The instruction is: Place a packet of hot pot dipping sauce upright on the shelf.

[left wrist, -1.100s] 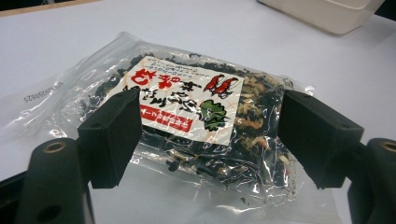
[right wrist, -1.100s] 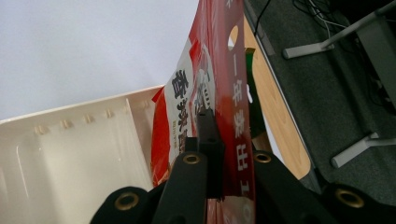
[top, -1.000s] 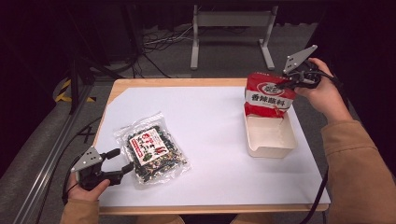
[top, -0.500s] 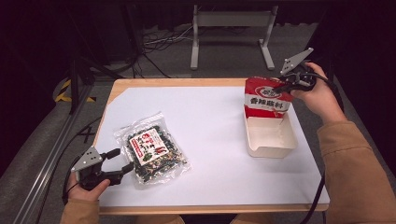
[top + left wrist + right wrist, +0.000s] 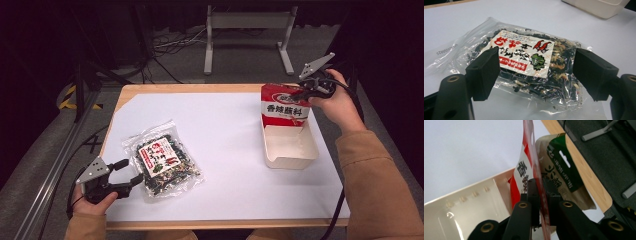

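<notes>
My right gripper is clamped on the top edge of a red-and-white packet, jaws pinched together on it, holding it upright at the far end of the cream tray near the table's far right corner. In the right gripper view the packet stands edge-on between the jaws, with a tan-and-green packet just behind it. My left gripper sits low at the near left of the white table, jaws spread wide apart, gripping nothing. A clear bag of dark dried bits with a red-and-white label lies flat just beyond them; in the left gripper view that bag lies between the two pads.
</notes>
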Demonstrator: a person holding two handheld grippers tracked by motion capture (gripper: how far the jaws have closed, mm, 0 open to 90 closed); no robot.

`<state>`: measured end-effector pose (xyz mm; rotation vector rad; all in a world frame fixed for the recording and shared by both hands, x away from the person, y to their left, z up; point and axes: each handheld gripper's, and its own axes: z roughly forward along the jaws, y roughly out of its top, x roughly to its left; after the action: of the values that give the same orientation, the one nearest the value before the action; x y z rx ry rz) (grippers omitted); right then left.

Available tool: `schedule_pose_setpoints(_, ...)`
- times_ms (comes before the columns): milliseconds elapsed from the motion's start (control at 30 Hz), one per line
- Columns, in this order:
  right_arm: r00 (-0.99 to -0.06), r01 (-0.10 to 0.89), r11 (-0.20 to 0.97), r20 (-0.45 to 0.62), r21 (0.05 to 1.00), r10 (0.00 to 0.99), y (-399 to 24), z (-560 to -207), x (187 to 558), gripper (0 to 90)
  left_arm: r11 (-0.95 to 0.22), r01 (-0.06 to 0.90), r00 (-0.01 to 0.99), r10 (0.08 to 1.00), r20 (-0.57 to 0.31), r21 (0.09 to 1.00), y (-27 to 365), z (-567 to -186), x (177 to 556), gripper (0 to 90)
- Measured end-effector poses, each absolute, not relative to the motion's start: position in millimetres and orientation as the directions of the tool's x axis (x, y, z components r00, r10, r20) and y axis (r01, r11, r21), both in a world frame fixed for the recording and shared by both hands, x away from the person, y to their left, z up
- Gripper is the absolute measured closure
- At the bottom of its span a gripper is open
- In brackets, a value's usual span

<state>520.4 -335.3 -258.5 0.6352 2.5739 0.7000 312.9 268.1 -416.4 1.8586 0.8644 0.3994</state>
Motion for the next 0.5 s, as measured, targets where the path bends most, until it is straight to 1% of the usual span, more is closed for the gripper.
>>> schedule_pose_setpoints(133,-0.792,0.342,0.753,-0.258,0.563,0.553,-336.1,-257.4,518.9,75.5,-0.238,0.383,0.69,0.716,-0.105,0.892,268.0,-416.3,312.9,22.8)
schedule_pose_setpoints(267,-0.759,0.363,0.711,-0.252,0.602,0.6,-340.3,-256.1,517.0,63.4,-0.24,0.386,0.691,0.715,-0.106,0.891,267.9,-416.2,313.4,22.8)
schedule_pose_setpoints(333,-0.747,0.367,0.691,-0.245,0.623,0.618,-342.0,-254.9,515.9,59.4,-0.239,0.384,0.69,0.716,-0.106,0.892,267.3,-416.3,314.0,22.8)
schedule_pose_setpoints(367,-0.747,0.367,0.691,-0.245,0.623,0.618,-342.0,-254.9,515.9,59.4,-0.239,0.384,0.69,0.716,-0.106,0.892,267.3,-416.3,314.0,22.8)
schedule_pose_setpoints(433,-0.735,0.368,0.67,-0.24,0.644,0.634,-343.2,-253.3,513.6,51.2,-0.241,0.384,0.692,0.714,-0.105,0.891,266.9,-416.3,314.9,22.8)
schedule_pose_setpoints(500,-0.728,0.365,0.656,-0.236,0.66,0.643,-343.7,-251.8,511.4,47.4,-0.238,0.385,0.694,0.712,-0.109,0.892,265.7,-416.3,315.6,22.8)
